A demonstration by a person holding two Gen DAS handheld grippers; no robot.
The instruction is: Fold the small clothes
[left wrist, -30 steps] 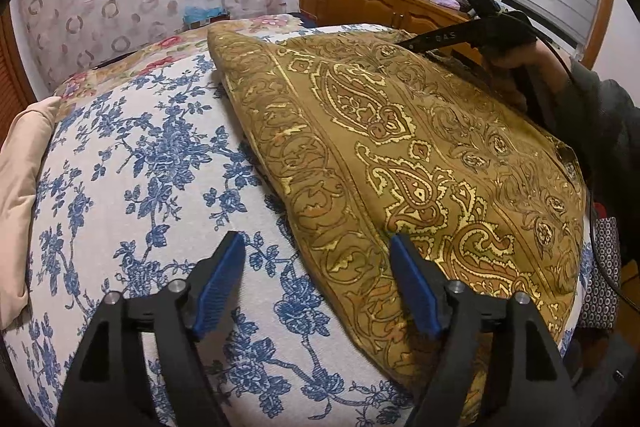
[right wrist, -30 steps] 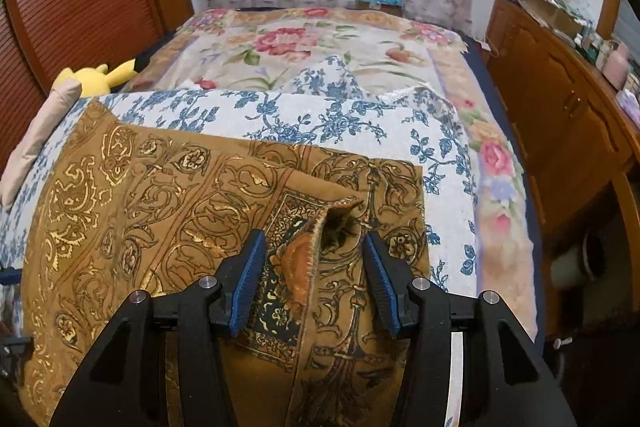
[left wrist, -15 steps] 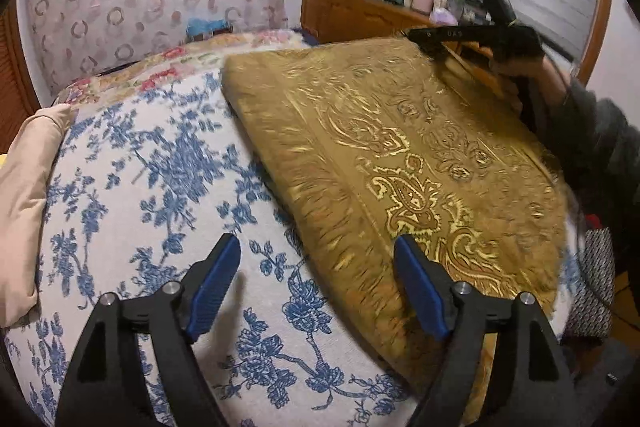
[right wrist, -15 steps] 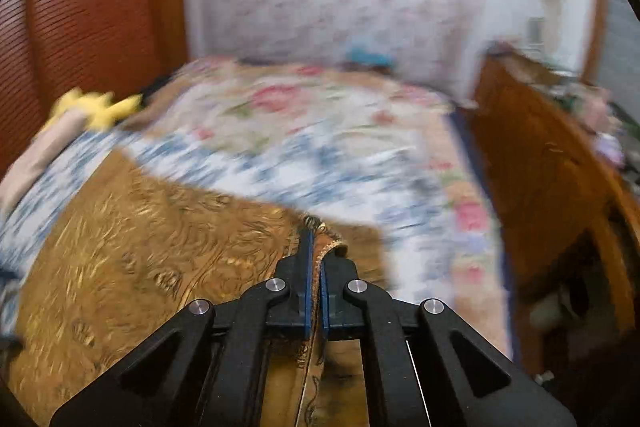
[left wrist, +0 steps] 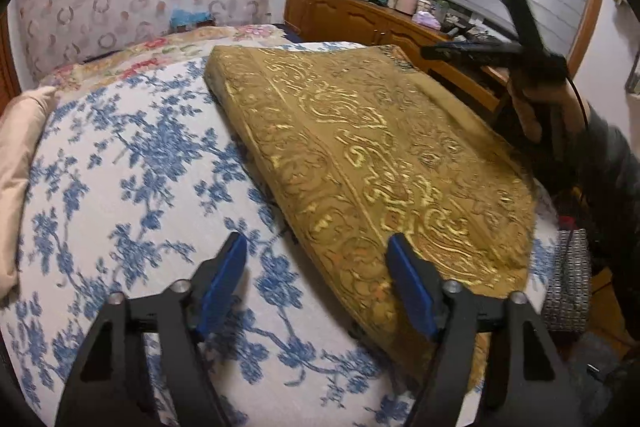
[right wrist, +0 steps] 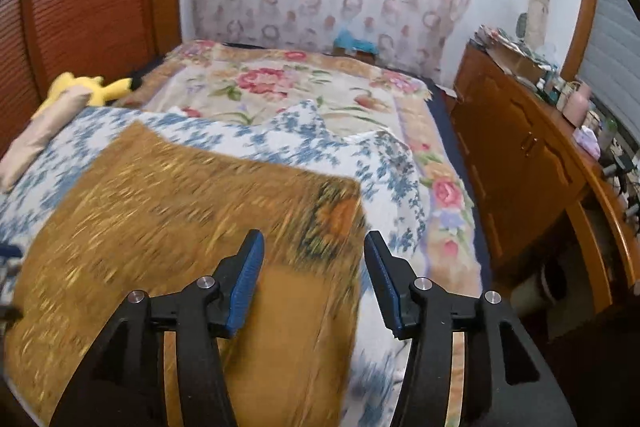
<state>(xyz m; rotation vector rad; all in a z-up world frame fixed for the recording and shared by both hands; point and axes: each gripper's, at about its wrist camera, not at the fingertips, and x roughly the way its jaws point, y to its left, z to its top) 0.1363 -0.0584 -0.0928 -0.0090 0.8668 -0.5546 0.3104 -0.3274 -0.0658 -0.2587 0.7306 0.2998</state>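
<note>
**Observer:** What had just changed on your right side?

**Operator:** Half a second before, my right gripper (right wrist: 312,279) was pinched shut on the far-right corner of the gold paisley cloth (left wrist: 380,163). At this moment its jaws stood wide apart with nothing between them, and it hovered just above that same corner. I had let the corner go.

**Observer:** And the cloth itself?

**Operator:** It lay spread on the blue-flowered quilt (left wrist: 132,155) on the bed, towards the right side, with the near edge running off the front of the mattress. The right wrist view was smeared with motion, so I could not say whether the corner had settled flat. The layer under the gripper looked doubled over, but I would not swear to it.

**Observer:** What about your left?

**Operator:** My left gripper (left wrist: 316,283) was wide open as well, holding nothing, as it had been a second before. It hung low over the near-left edge of the cloth, its right finger (left wrist: 408,287) over the fabric and its left finger (left wrist: 224,275) over bare quilt.

**Observer:** So where did that leave the fold?

**Operator:** I judged that one fold had just been laid down and released. With both grippers free, the next grasp seemed likely at the near-left edge, and a loose corner could spoil it.
</note>
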